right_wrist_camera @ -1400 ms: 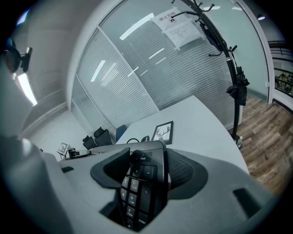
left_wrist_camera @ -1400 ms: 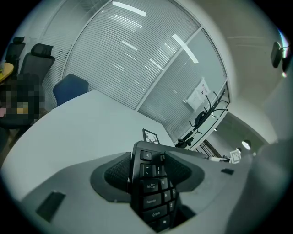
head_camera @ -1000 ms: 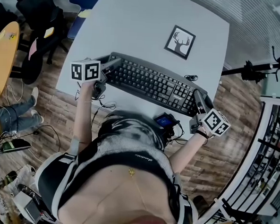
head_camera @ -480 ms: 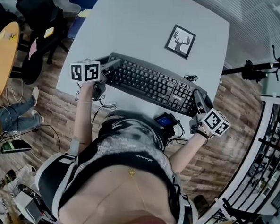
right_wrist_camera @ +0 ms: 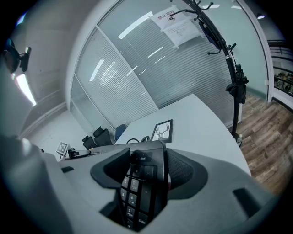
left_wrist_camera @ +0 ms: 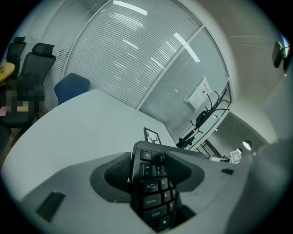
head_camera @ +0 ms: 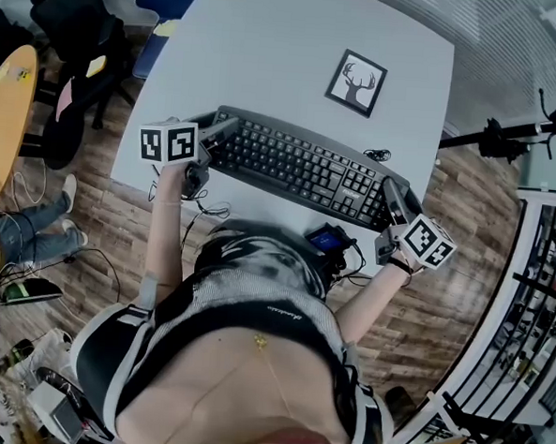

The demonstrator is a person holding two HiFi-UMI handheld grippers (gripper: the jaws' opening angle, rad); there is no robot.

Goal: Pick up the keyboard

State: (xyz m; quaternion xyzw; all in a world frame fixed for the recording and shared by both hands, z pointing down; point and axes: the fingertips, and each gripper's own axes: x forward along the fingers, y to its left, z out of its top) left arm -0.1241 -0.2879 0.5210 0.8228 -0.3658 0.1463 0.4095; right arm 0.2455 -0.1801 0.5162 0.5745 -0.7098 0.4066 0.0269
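The long black plastic keyboard (head_camera: 305,166) lies along the pale grey worktop's (head_camera: 270,47) near edge. The left gripper's (head_camera: 220,128) jaws are clamped on its left end and the right gripper's (head_camera: 392,199) jaws on its right end.

Left tongs (left_wrist_camera: 149,170) clamped on keyboard (left_wrist_camera: 151,196) at Esc end, framed deer picture (left_wrist_camera: 152,135) beyond
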